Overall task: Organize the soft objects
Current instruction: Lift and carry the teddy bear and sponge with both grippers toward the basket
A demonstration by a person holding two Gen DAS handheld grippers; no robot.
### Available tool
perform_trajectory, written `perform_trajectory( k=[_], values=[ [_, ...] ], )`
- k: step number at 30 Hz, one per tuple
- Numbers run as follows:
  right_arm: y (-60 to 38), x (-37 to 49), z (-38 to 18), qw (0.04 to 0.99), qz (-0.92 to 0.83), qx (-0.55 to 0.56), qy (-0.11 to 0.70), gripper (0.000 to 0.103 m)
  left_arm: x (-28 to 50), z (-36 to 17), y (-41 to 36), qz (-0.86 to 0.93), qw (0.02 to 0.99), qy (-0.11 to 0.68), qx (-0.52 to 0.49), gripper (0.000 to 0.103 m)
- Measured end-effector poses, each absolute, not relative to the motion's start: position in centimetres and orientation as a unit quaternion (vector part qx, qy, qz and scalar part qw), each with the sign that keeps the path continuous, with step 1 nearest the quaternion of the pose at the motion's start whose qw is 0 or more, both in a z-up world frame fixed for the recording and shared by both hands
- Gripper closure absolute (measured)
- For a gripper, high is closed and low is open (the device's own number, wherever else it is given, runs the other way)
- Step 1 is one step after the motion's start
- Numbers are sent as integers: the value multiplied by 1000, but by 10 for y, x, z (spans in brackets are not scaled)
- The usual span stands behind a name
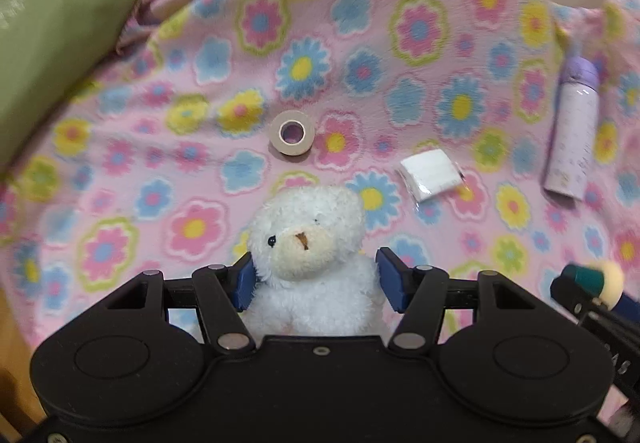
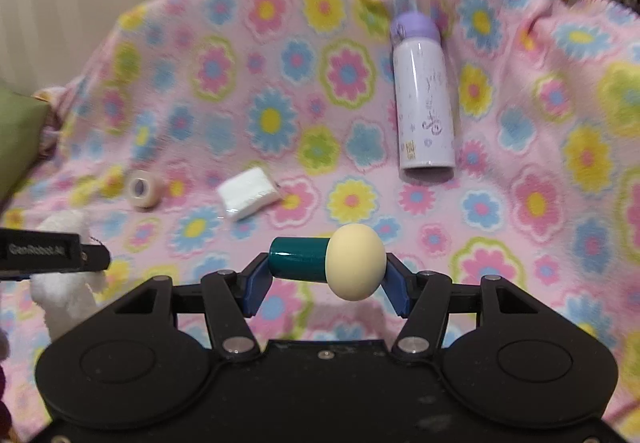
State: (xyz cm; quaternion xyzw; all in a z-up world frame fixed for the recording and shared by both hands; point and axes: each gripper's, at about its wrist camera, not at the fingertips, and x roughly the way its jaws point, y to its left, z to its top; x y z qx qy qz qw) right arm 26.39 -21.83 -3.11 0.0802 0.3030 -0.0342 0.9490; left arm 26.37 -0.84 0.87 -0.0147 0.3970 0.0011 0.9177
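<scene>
While both claws carry their loads above the flowered blanket [image 1: 360, 23], the left gripper [image 1: 316, 279], low in its frame, pinches the white teddy bear [image 1: 308, 243], and the right gripper [image 2: 320, 275] clamps the teal-and-cream toy [image 2: 328, 263]. Steady grips and clearing the tape roll [image 1: 291, 133] seem wise.

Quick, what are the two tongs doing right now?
Left tongs: closed on the white teddy bear.
Right tongs: closed on the teal toy with a cream ball end.
</scene>
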Motion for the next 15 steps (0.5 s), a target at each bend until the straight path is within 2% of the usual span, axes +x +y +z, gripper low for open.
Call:
perform_trajectory(
  k=[15],
  values=[
    [-206,109,22,966,34,102,234,44,122,42,-16,-23,936,350,29,45]
  ],
)
